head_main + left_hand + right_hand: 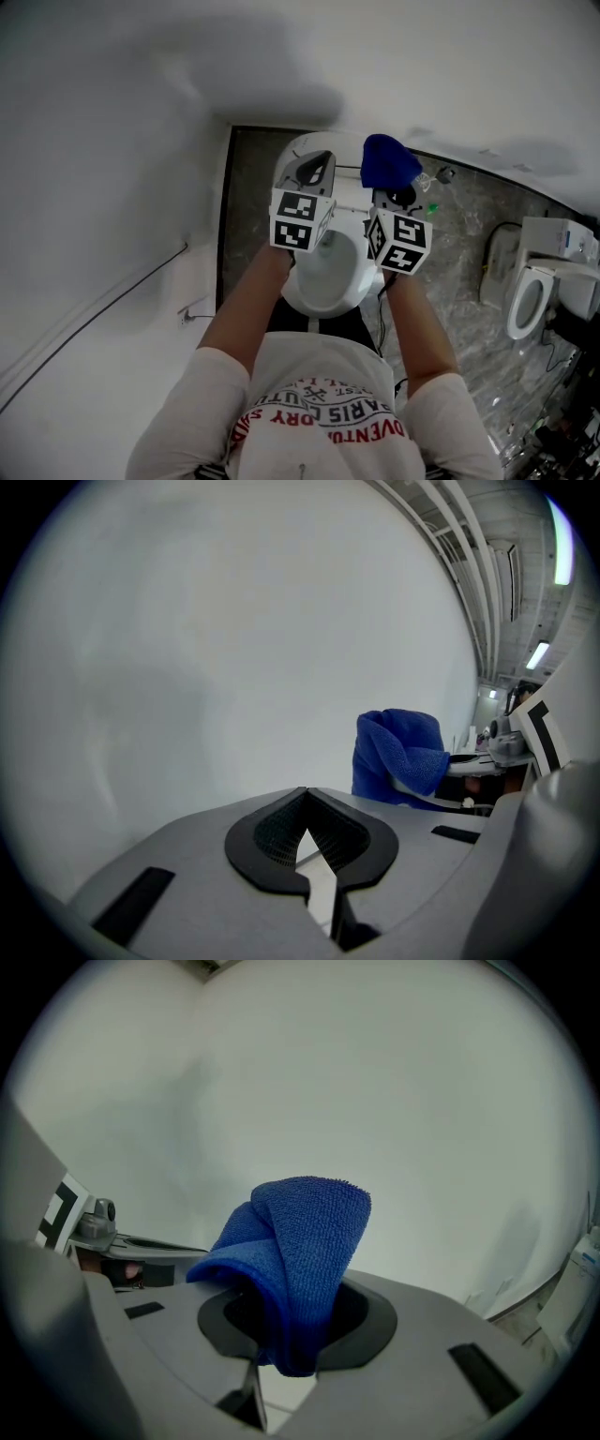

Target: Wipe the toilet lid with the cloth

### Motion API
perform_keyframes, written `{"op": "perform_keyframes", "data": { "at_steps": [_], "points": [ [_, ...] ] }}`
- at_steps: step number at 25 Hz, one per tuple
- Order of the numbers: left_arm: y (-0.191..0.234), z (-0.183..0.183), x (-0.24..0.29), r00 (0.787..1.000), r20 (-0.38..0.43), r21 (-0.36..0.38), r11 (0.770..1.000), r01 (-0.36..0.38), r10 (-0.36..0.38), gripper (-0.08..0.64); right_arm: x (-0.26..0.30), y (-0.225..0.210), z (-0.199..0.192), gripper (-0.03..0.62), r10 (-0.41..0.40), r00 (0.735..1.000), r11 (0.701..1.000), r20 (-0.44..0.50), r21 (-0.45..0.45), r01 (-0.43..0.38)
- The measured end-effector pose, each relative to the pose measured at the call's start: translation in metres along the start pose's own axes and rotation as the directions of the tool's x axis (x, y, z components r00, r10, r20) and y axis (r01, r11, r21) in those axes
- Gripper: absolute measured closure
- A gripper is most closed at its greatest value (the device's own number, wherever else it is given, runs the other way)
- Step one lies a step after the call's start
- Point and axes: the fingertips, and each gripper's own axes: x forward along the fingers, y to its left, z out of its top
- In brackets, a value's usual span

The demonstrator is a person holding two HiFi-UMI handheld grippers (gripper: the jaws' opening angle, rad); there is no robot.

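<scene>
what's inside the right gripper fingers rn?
A folded blue cloth, pinched in the right gripper; its top sticks up free. The clamped part is hidden between the fingers, so grip depth can't be seen.

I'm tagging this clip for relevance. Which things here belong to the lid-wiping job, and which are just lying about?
Part of the job:
- blue cloth, clamped in the right tongs
- left tongs, shut and empty
- toilet in front of the person

Just lying about:
- second toilet off to the right
- thin cable on the left
</scene>
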Motion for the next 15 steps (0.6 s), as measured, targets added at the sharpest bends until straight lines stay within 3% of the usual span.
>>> {"op": "perform_keyframes", "data": {
  "at_steps": [9, 15],
  "points": [
    [-0.02, -0.018, -0.036, 0.999, 0.04, 0.001, 0.999, 0.033, -0.033, 0.554, -0.044, 0.013, -0.017, 0.505, -0.07, 0.996, 0.997, 0.057, -0.024, 0.071],
    [-0.036, -0.036, -0.073, 0.997, 0.053, 0.021, 0.998, 0.055, -0.056, 0.554, -0.081, 0.027, -0.034, 0.505, -0.063, 0.994, 0.998, 0.084, 0.012, 0.062]
  ]
}}
